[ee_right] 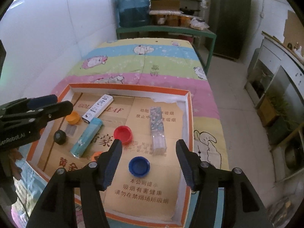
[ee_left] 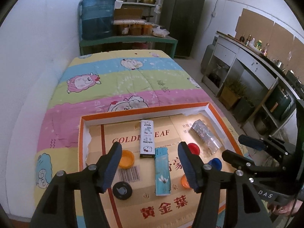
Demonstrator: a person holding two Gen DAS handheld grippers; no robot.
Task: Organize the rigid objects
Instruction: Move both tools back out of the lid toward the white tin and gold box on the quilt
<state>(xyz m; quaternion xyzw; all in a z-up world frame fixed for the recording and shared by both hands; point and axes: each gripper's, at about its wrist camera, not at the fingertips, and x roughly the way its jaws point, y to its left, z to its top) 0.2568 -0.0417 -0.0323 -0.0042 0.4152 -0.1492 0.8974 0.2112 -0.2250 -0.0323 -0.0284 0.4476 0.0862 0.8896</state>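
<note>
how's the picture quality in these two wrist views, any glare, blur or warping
Left wrist view: strong fisheye bending, dark corners, the tray and blue box sharp, bright wash along the white wall. Right wrist view: same warping, room edges curved, the blue cap crisp, shelves at the back soft and hazy.

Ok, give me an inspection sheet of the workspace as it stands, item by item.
Surface: shallow orange-rimmed tray lined with printed cardboard, lying on a striped cartoon quilt.
Job's things: white box, teal box and patterned box lie flat; red cap, blue cap, yellow cap, orange cap and black cap lie apart on the cardboard.
Clutter: nothing seen in the tray beyond these.
Grippers: left gripper and right gripper both open, nothing between the jaws.
Cables: one thin cable running down the far wall; nothing seen near the tray.
Surroundings: water jug, shelves, dark cabinet, counter at the right.
</note>
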